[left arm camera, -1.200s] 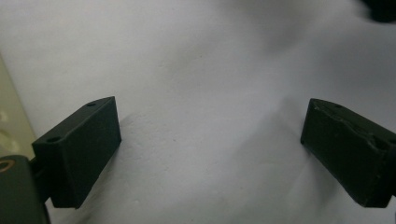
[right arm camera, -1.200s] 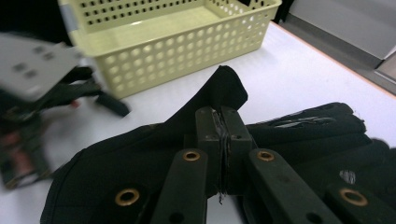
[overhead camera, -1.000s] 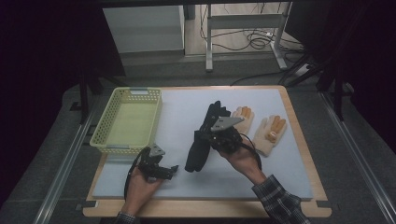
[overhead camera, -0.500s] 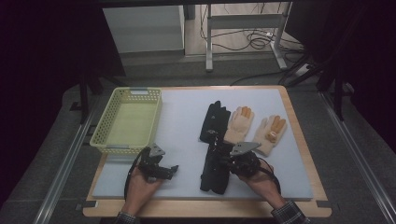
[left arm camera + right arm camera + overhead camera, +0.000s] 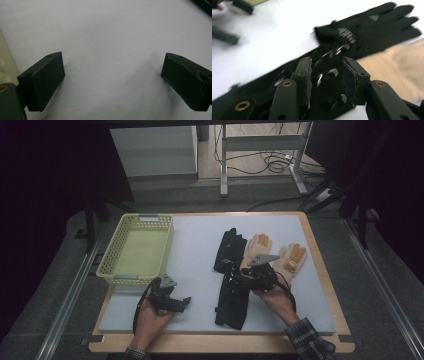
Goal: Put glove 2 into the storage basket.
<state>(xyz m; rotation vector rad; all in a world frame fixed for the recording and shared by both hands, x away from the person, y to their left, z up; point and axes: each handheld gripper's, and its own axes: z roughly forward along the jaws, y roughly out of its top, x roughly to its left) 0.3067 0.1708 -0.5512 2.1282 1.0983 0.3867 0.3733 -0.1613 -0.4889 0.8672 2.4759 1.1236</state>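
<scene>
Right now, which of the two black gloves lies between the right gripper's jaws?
The near black glove, lying lengthwise toward the table's front edge. The right gripper sits over its far end, jaws just opening. The far black glove lies apart, beside the tan gloves.

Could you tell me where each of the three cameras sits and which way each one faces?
High view: fixed above the person's side, looking forward and down on the table; both hands, left tongs and right tongs show.
Left gripper view: rides the left tongs, looking down at bare white mat between wide-open jaws.
Right gripper view: rides the right tongs, looking along jaws that have just been opening around the near black glove.
Shared: high and right gripper views both show the far black glove.
</scene>
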